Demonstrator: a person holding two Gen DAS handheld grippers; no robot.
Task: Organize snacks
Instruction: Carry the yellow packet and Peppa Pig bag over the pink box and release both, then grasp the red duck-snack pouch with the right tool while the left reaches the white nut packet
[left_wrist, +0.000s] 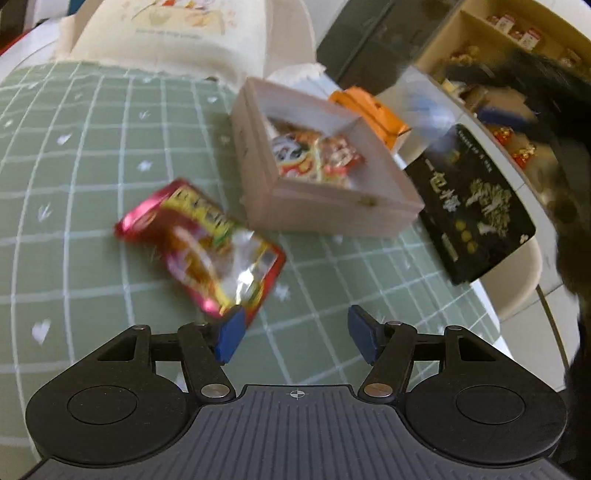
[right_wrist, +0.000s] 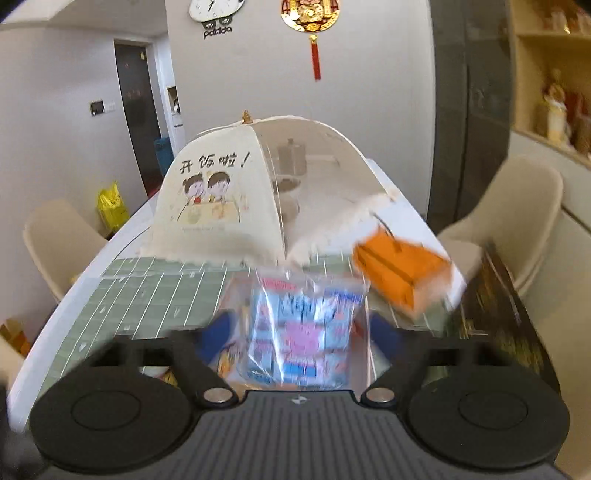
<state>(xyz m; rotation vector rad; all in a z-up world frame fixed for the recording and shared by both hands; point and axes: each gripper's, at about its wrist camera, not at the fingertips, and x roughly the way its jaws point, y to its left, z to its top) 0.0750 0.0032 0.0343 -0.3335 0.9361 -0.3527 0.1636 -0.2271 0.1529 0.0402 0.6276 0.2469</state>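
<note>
In the left wrist view a red and yellow snack packet (left_wrist: 201, 245) lies on the green checked tablecloth (left_wrist: 74, 166), just ahead of my open, empty left gripper (left_wrist: 295, 338). Behind it stands an open wooden box (left_wrist: 332, 218) with snack packets (left_wrist: 314, 157) inside. My right gripper (left_wrist: 502, 118) appears blurred at the upper right with a clear blue packet (left_wrist: 424, 107) over the box's far side. In the right wrist view the blue and pink snack packet (right_wrist: 303, 332) hangs between the fingers of my right gripper (right_wrist: 299, 339), above the box (right_wrist: 369, 332). The jaws look wide apart and the view is blurred.
An orange box (left_wrist: 373, 110) and a black printed box (left_wrist: 476, 206) lie to the right of the wooden box. A cream mesh food cover (right_wrist: 258, 192) stands at the table's far end. Beige chairs (right_wrist: 517, 214) flank the table. Shelves (left_wrist: 517, 37) are to the right.
</note>
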